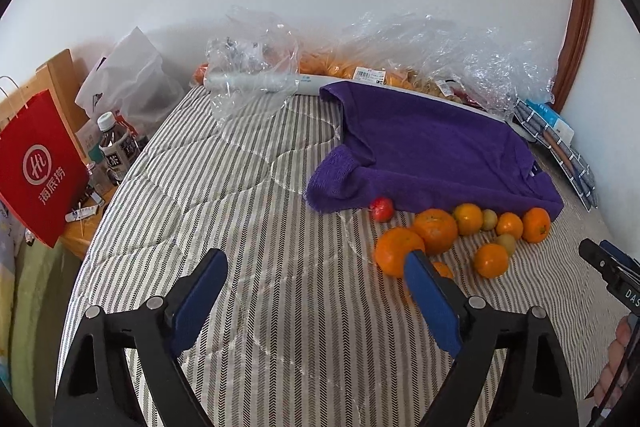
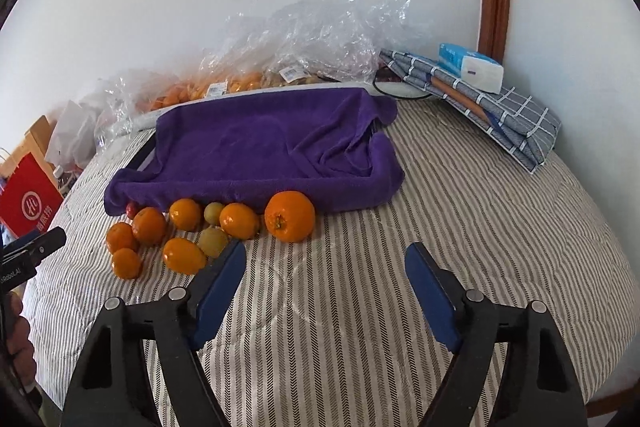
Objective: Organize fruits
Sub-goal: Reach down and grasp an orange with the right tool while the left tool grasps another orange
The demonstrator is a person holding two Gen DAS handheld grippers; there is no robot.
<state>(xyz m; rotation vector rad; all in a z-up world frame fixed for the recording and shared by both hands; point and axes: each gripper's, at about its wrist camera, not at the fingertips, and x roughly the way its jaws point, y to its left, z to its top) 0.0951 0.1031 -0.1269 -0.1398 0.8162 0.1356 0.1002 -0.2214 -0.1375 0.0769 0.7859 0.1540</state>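
**Both grippers over the bed, jaws apart, nothing held**

Left gripper (image 1: 316,263): jaws wide, only striped bedcover (image 1: 256,211) between the pads. In the left wrist view its right pad overlaps the nearest orange (image 1: 394,251) at lower centre-right; contact can't be confirmed.

Right gripper (image 2: 325,259): jaws wide, bare cover between the blue pads. Left pad tip sits just beside a green-yellow fruit (image 2: 214,241) at centre-left of the right wrist view.

Fruit: loose cluster on the bedcover along the near edge of the purple towel (image 2: 260,147). Mostly oranges, 2 greenish ones mixed in, 1 small red fruit (image 1: 382,208) at the cluster's left end, against the towel edge. Biggest orange (image 2: 290,216) is at the cluster's right end in the right wrist view, touching the towel edge.

Towel drapes over a tray-like shape; what's under it is hidden.

Background: clear plastic bags (image 2: 304,39) with more oranges along the wall, upper centre. Red paper bag (image 1: 38,167) at far left. Folded checked cloth (image 2: 492,107) with a tissue pack (image 2: 470,67) on it, upper right.
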